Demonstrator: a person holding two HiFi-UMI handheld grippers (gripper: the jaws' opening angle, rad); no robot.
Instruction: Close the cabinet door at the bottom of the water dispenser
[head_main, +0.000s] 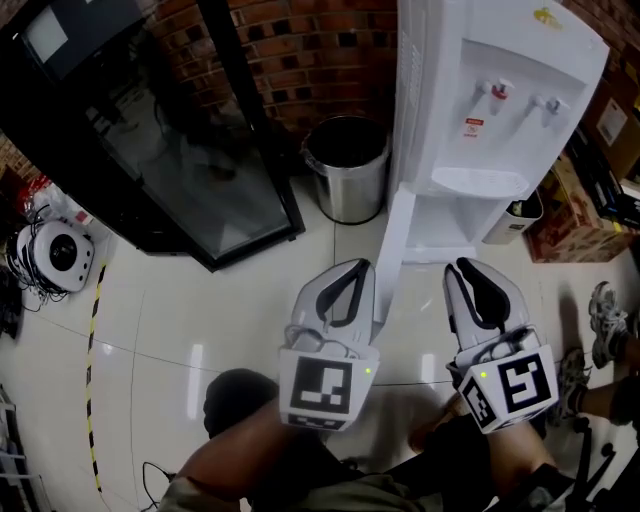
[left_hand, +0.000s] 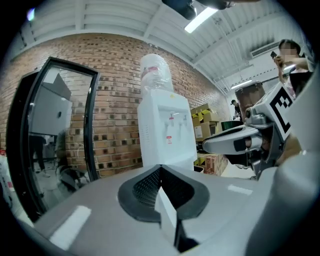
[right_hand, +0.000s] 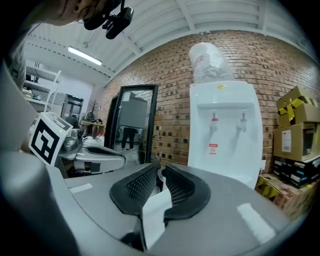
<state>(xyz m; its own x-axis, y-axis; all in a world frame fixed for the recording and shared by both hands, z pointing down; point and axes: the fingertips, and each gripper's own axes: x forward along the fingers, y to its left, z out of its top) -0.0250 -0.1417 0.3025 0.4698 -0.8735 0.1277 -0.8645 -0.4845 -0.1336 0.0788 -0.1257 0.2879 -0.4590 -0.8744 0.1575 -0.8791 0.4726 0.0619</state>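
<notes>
The white water dispenser (head_main: 500, 100) stands at the upper right against a brick wall and also shows in both gripper views (left_hand: 167, 130) (right_hand: 225, 130). Its bottom cabinet door (head_main: 393, 255) stands swung out toward me, seen edge-on as a narrow white panel. My left gripper (head_main: 361, 265) hangs just left of that door, its jaws shut with nothing in them (left_hand: 159, 167). My right gripper (head_main: 463, 266) is to the right of the door, in front of the open lower compartment (head_main: 460, 225). Its jaws stand a narrow gap apart with nothing between them (right_hand: 161, 171).
A steel waste bin (head_main: 348, 165) stands left of the dispenser. A tall black glass-door cabinet (head_main: 190, 150) fills the left. Cardboard boxes (head_main: 590, 190) are stacked on the right, and a shoe (head_main: 606, 322) rests on the tiled floor (head_main: 200, 320).
</notes>
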